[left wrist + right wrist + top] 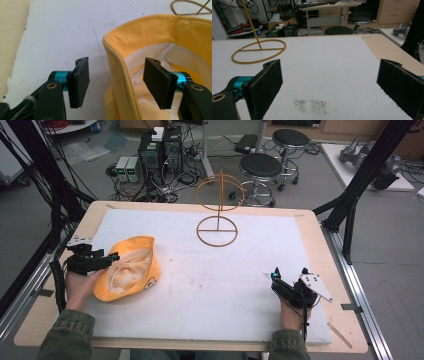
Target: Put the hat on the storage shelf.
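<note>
Both hand-held two-jaw grippers work over a white foam-covered wooden table (310, 227). Seen from the high view, the left gripper (113, 256) lies at the near-left, its tips at the rim of a yellow cloth bucket hat (131, 268) that rests crown-down with its pale lining facing up. At the near-right, well apart from the hat, the right gripper (289, 273) sits low over the bare sheet, held in a person's hand (291, 312). A yellow wire hat stand (218, 210), a ring base with an upright stem and hoop, stands toward the far middle of the table.

From the left gripper view, the left gripper (116, 80) straddles the hat's rim (117, 72): one black pad is outside over the white sheet, the other inside the hat above the lining. Its jaws are released, clear of the fabric on both sides.

From the right gripper view, the right gripper (329, 82) stands wide apart with nothing between its pads, over the white sheet, with the stand's ring base (259, 51) ahead to the left.
</note>
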`<state>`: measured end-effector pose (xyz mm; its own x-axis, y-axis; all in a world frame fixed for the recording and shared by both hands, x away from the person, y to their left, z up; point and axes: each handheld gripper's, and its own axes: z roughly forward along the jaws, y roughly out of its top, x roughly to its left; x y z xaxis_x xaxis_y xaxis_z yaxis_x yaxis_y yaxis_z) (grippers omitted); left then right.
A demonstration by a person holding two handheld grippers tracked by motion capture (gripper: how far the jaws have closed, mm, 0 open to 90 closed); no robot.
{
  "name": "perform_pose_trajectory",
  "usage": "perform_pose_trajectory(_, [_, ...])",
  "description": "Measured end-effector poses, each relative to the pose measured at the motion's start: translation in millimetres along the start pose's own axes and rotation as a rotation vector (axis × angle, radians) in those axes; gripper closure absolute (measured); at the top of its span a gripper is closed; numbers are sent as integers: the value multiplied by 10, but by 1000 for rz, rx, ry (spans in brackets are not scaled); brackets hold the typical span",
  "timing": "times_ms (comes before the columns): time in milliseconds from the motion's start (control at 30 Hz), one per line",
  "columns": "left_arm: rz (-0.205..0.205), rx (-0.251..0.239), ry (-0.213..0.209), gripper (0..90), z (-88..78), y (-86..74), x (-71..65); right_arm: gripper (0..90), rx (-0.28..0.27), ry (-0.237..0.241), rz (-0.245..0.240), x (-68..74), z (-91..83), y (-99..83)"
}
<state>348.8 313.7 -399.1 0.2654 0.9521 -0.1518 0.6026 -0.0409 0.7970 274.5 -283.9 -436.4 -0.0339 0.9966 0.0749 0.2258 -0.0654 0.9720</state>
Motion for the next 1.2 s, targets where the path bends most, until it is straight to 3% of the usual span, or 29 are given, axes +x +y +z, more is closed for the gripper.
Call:
perform_pose_trajectory(200, [-26,57,-20,482,39,-6,-8,52,-9,21,3,-5,-5,5])
perform_pose_trajectory(367, [-44,82,-24,615,57,-9,-4,52,-4,22,-9,3,1,1])
perform_pose_trajectory(533, [-36,53,-11,860,32,-30,0,52,-6,19,-4,-2,-4,3])
perform_pose_trajectory(1200, [-59,-64,-26,874,-68,-102,8,52,-4,24,5,4,-8,3])
